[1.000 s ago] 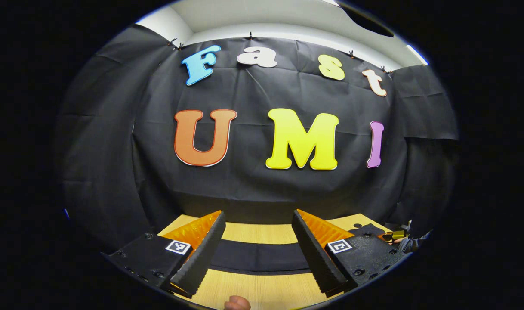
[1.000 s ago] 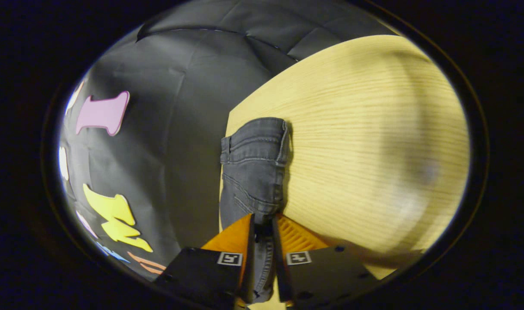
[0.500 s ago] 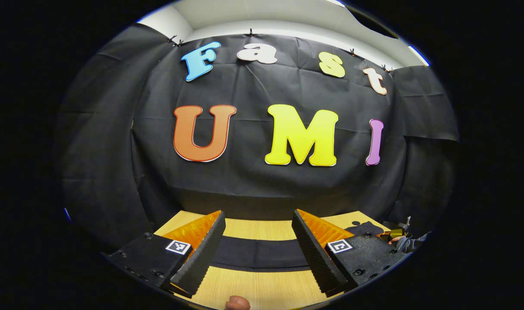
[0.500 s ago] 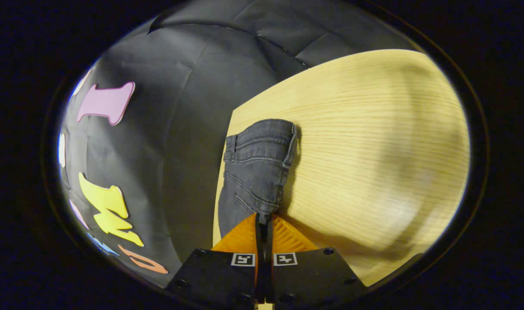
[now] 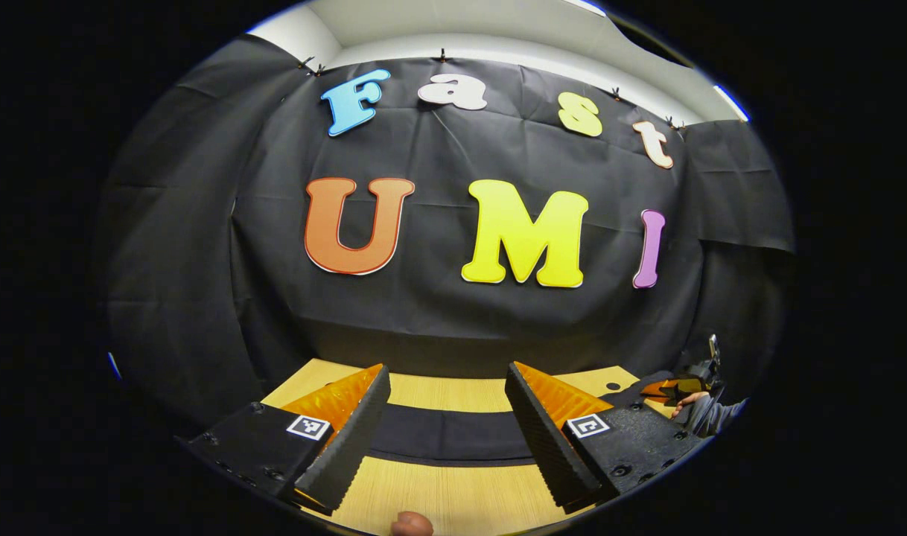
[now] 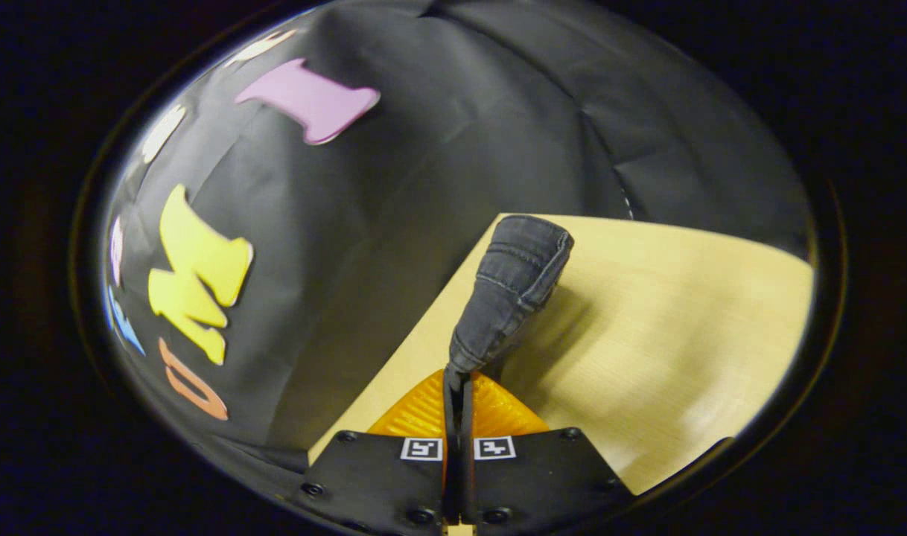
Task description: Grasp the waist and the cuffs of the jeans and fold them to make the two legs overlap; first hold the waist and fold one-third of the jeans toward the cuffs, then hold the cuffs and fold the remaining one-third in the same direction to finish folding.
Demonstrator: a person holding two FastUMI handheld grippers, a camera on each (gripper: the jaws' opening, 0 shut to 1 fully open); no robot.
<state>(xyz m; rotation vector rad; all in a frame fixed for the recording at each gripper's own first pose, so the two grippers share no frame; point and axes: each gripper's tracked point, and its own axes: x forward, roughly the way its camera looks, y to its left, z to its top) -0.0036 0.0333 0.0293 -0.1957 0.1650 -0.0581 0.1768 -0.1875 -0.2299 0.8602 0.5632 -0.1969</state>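
Right gripper view showed the right gripper (image 6: 459, 380) clamped on the dark grey denim jeans (image 6: 511, 286), now lifted off the pale wooden table (image 6: 669, 320) rather than lying flat as before, suggesting a fold had begun, while the left gripper (image 5: 446, 432) hovered apart above the jeans' band.

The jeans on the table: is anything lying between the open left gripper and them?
Nothing visible: the left gripper hangs open over the jeans, bare table around them. The right gripper already pinches one end.
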